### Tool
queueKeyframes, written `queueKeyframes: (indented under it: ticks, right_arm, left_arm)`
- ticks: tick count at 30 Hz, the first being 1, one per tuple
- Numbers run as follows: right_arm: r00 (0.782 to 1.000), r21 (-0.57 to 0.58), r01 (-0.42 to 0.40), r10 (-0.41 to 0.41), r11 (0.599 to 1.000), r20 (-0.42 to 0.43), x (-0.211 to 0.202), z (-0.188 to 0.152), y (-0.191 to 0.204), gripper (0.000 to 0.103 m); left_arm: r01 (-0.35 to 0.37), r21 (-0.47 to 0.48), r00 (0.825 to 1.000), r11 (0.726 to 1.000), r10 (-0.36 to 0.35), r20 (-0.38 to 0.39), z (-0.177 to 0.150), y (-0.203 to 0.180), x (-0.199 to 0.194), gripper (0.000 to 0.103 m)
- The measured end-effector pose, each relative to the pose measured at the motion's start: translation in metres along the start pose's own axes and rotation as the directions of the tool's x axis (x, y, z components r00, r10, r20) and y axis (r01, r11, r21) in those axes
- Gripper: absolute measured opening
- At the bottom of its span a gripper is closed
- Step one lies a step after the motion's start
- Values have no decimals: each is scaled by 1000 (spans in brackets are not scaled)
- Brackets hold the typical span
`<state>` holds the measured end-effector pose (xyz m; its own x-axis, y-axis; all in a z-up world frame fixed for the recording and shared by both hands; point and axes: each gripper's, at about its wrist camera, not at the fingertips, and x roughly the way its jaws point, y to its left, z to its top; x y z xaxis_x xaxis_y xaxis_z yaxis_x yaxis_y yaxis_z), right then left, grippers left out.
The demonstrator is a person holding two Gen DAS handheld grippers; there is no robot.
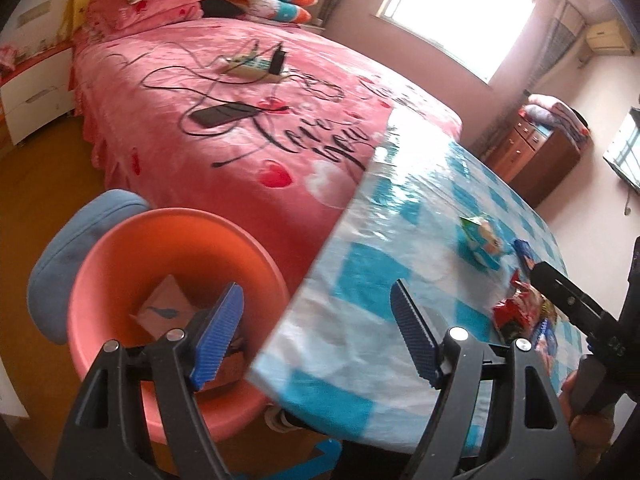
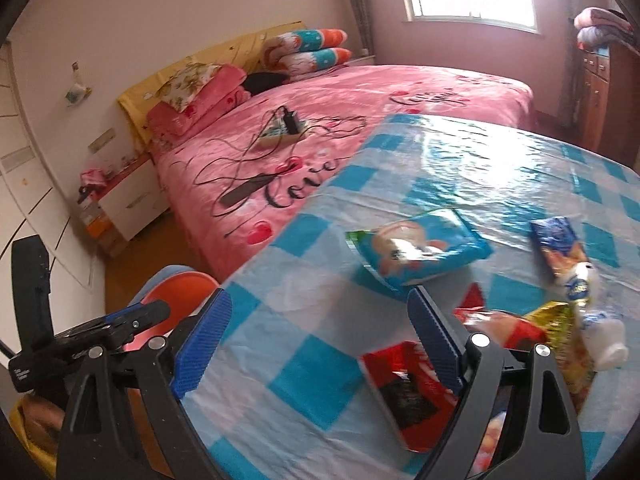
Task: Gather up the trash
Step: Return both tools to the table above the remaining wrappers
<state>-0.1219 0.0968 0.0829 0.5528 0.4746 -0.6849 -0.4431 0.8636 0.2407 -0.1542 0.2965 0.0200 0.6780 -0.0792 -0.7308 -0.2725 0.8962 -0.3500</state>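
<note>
Two tools were in play, both with jaws spread wide and nothing between them. We noted the left tool hanging over the near edge of the surface, one blue pad above the orange bin and the other above the checked cloth. Inside the bin we saw a piece of cardboard-like trash; we could not tell what else lay under it.

Nearest the right tool lay a red wrapper, its corner just under the right-hand pad, though we could not tell if they touched. Just beyond it sat a crumpled red and yellow packet and a small white bottle. Farther out were a blue snack bag and a dark blue packet, well apart from either tool. Behind the surface was the pink bed, with cables and a charger on it.

Risks, in our judgement: the cloth looked glossy and wrinkled, so a flat wrapper could slide away from closing pads, or the pads could pinch the cloth with it. The bin sat below the surface edge, so a loose grip might drop trash onto the floor. Motion blur suggested fast movement, which would worsen aim.
</note>
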Motion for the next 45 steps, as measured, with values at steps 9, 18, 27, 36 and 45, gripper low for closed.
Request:
queueKeyframes:
  ticks: [9, 18, 27, 36, 45]
  right_arm:
    - [996, 35, 71, -73, 997, 55, -21, 0, -36, 89]
    - [989, 54, 121, -125, 991, 80, -34, -4, -66, 89]
    - [981, 94, 154, -163, 984, 103, -45, -2, -92, 89]
    - [971, 129, 201, -215, 971, 109, -53, -7, -119, 89]
    - [966, 162, 225, -241, 961, 94, -56, -11, -144, 89]
  left_arm:
    - [46, 76, 999, 996, -44, -29, -8, -52, 4, 77]
    - [86, 135, 995, 987, -80, -55, -12, -92, 8, 77]
    - [124, 201, 990, 972, -108, -85, -20, -131, 15, 77]
    - [147, 254, 986, 956, -121, -115, -28, -164, 21, 77]
    - [172, 304, 980, 937, -131, -151, -40, -191, 25, 77]
